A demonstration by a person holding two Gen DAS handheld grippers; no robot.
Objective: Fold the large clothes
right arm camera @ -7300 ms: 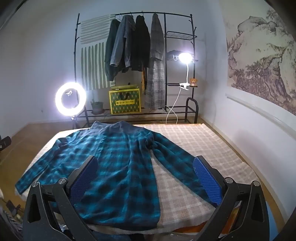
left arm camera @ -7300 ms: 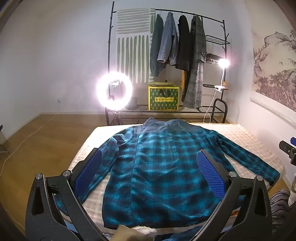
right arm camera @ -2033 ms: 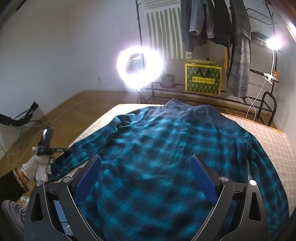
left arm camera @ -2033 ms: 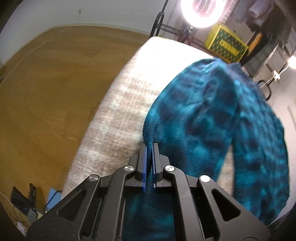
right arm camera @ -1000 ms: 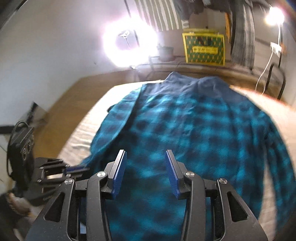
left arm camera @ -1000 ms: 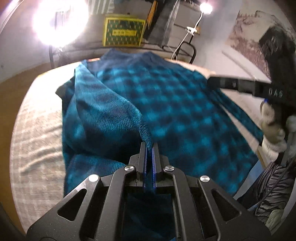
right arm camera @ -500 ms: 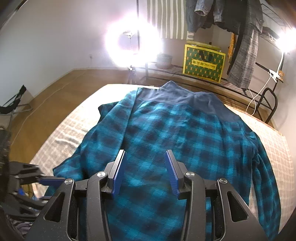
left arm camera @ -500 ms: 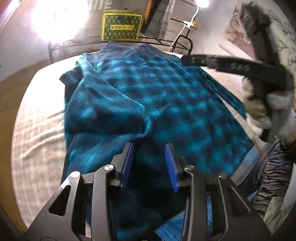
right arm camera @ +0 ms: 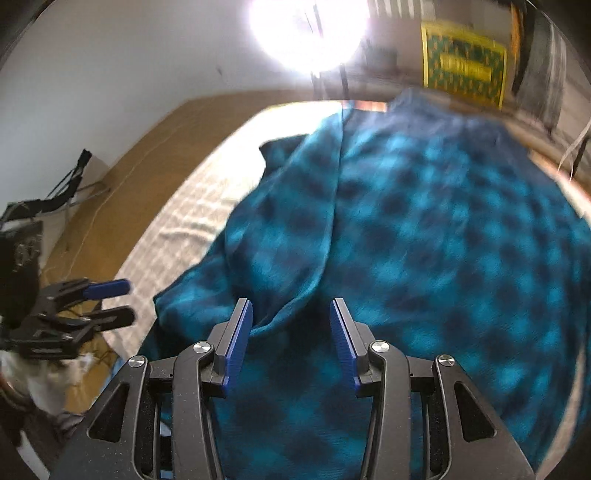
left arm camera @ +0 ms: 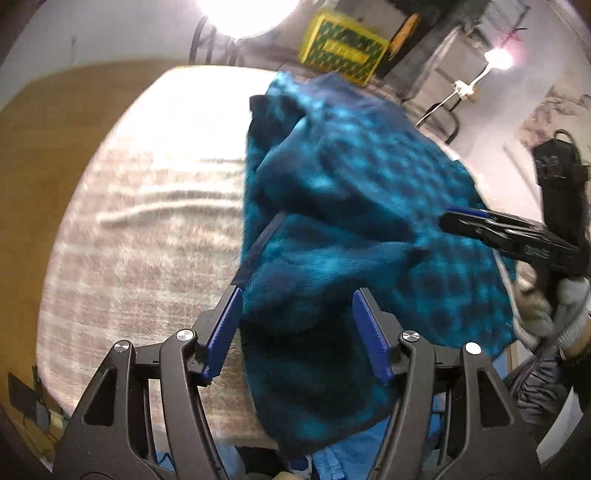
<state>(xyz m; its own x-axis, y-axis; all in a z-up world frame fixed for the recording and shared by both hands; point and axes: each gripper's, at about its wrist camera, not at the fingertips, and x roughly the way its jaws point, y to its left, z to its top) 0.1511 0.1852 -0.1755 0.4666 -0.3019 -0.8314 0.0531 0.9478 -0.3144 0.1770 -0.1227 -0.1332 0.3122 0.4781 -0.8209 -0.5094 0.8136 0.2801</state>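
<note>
the teal plaid shirt [left arm camera: 362, 206] lies on the bed [left arm camera: 140, 229], which has a pale checked cover. the shirt's left sleeve [left arm camera: 321, 192] is folded over onto the body of the shirt, so the left part of the bed is bare. the near hem of the shirt hangs over the near edge of the bed.

the left gripper [left arm camera: 297, 334] is at the near edge of the bed, over the hem on the left side of the shirt. its blue pads [left arm camera: 221, 328] are apart and there is nothing between them; cloth is seen behind the gap, but the pads do not press on it.

the right gripper [right arm camera: 290, 341] is above the near part of the shirt, close to the folded sleeve edge. its two fingers are also apart and hold nothing. in the left wrist view the right gripper comes in from the right side, held by a hand in a light glove [left arm camera: 546, 306].

far behind the bed there is a bright ring light [right arm camera: 306, 33], a yellow and green box [left arm camera: 343, 48] and a small lamp [left arm camera: 498, 59]. the floor [right arm camera: 155, 147] at the left is wood. both views are somewhat blurred.
</note>
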